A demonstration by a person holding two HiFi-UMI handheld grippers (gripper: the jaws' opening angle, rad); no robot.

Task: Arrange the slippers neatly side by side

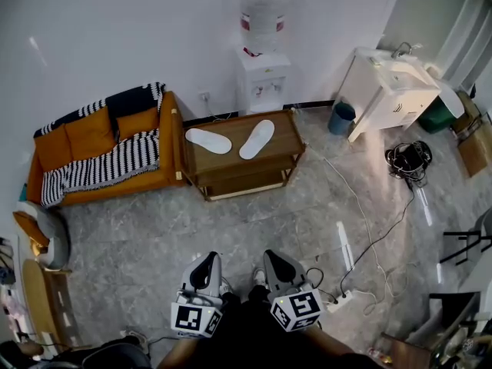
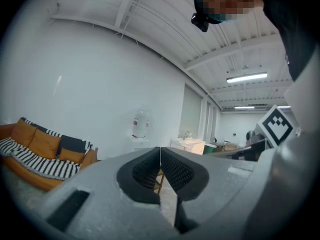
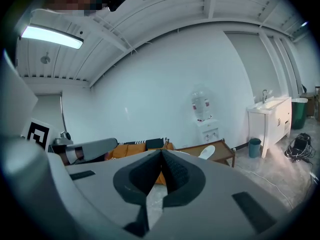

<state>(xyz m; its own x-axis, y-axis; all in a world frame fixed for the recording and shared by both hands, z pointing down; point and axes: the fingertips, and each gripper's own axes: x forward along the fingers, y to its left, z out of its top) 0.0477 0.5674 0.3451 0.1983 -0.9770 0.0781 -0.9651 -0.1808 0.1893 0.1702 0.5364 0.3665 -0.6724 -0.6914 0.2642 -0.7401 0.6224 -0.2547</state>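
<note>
The slippers (image 1: pixel 257 139) lie splayed at angles on the table (image 1: pixel 286 140) well across the floor, so the left gripper (image 1: pixel 206 261) and right gripper (image 1: pixel 277 260) hang clenched and empty by the person, seemingly waiting to approach.

A low wooden table (image 1: pixel 286 138) carries two white slippers, apart and splayed: the first slipper (image 1: pixel 208 140) near its left edge, the second slipper (image 1: pixel 257 138) around the middle.

No lettering can be read; the red band (image 1: pixel 261 24) on the water bottle (image 1: pixel 262 4) seems a label, too small.
</note>
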